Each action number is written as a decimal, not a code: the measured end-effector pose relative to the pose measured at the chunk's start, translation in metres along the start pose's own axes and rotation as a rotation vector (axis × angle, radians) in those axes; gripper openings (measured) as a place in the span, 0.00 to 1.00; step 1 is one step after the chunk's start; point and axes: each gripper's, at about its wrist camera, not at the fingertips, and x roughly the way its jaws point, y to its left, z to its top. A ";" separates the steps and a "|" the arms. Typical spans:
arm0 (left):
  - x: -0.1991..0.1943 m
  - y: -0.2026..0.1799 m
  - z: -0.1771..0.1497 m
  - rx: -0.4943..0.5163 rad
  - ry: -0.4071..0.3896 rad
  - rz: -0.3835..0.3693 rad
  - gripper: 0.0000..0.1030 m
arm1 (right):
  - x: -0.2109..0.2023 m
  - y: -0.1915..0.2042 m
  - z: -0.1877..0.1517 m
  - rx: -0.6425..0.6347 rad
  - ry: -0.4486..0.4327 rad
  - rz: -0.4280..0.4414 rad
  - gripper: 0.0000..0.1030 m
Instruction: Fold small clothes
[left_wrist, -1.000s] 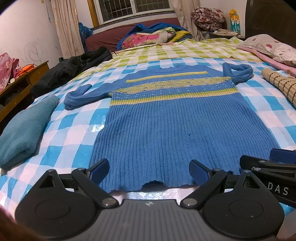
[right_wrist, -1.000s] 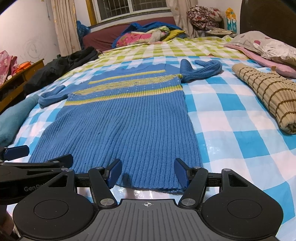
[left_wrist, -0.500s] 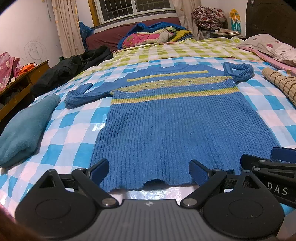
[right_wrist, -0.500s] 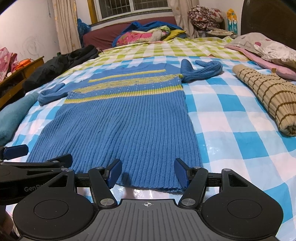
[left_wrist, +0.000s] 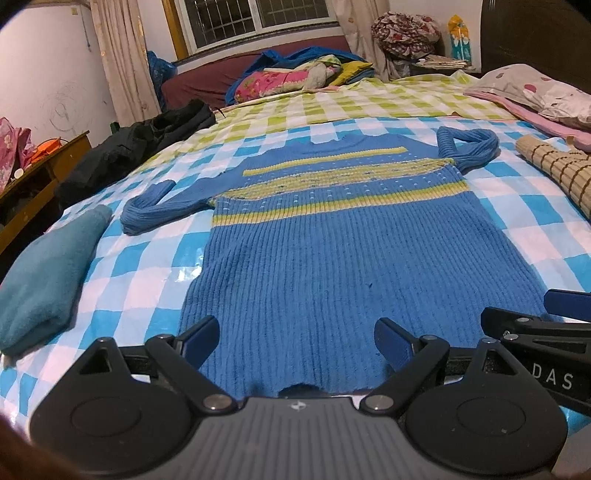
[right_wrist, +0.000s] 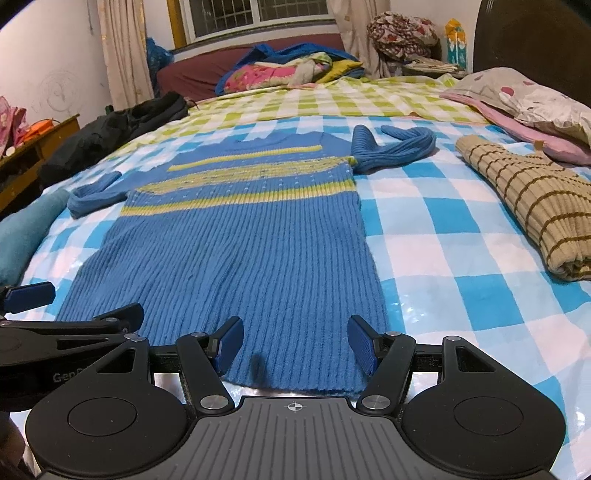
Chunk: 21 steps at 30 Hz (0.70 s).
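Lying flat with its long axis running away from both grippers, the blue ribbed-knit sweater (left_wrist: 343, 266) presents its hem directly between the spread-fingered left gripper (left_wrist: 295, 341) and right gripper (right_wrist: 295, 343).

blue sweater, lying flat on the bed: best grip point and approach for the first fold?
Likely the bottom hem of the blue sweater, one hem corner per hand-held gripper, left and right, coming in low from the near edge. The body lies flat, so only the hem offers a free edge; both grippers are open and already straddle it.
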 end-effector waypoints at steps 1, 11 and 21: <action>0.001 -0.001 0.001 0.002 0.003 -0.001 0.92 | 0.000 -0.001 0.001 0.001 0.001 -0.003 0.61; 0.002 0.003 0.006 -0.006 0.014 0.000 0.92 | 0.000 0.001 0.010 -0.012 0.016 -0.006 0.61; 0.005 0.003 0.015 -0.010 0.006 -0.020 0.92 | 0.000 -0.001 0.018 -0.002 -0.003 0.023 0.61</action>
